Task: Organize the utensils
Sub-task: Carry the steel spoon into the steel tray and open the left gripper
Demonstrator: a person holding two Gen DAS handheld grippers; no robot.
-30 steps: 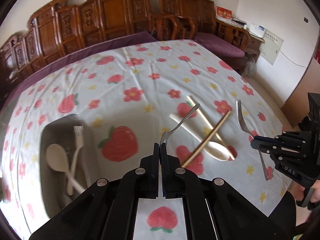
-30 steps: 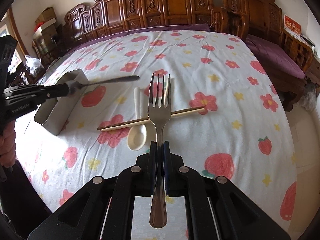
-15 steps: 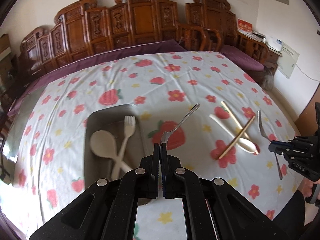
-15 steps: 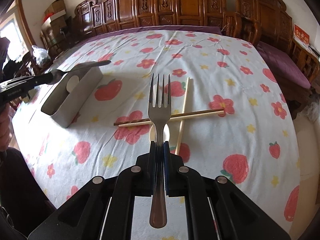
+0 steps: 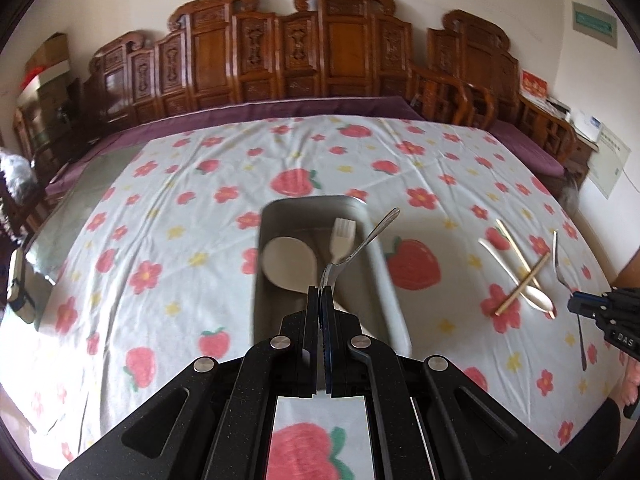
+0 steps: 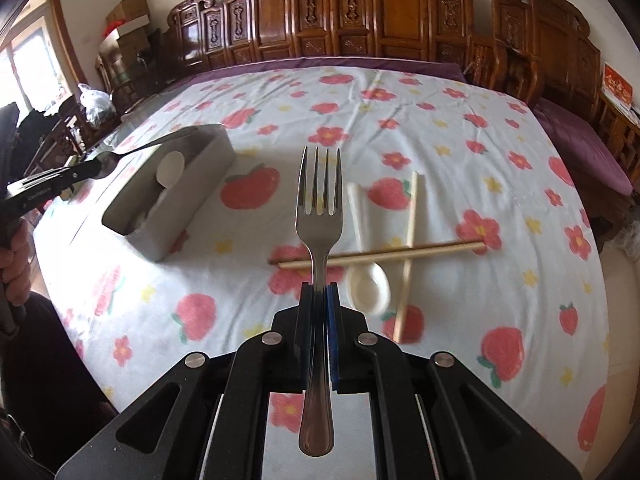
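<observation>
My left gripper is shut on the bowl end of a metal spoon, held above the grey utensil bin, handle pointing away. The bin holds a cream spoon and a cream fork. My right gripper is shut on a metal fork, tines pointing forward, above the table. A white spoon and two wooden chopsticks lie crossed on the cloth to the right of the fork. The bin and the left gripper also show in the right wrist view.
The table wears a white cloth with strawberries and flowers. Carved wooden chairs line the far side. A purple bench cushion sits past the right edge. The person's hand shows at the left.
My left gripper has swung left with the metal spoon, from beside the bin to above it. My right gripper has moved slightly left with the fork.
</observation>
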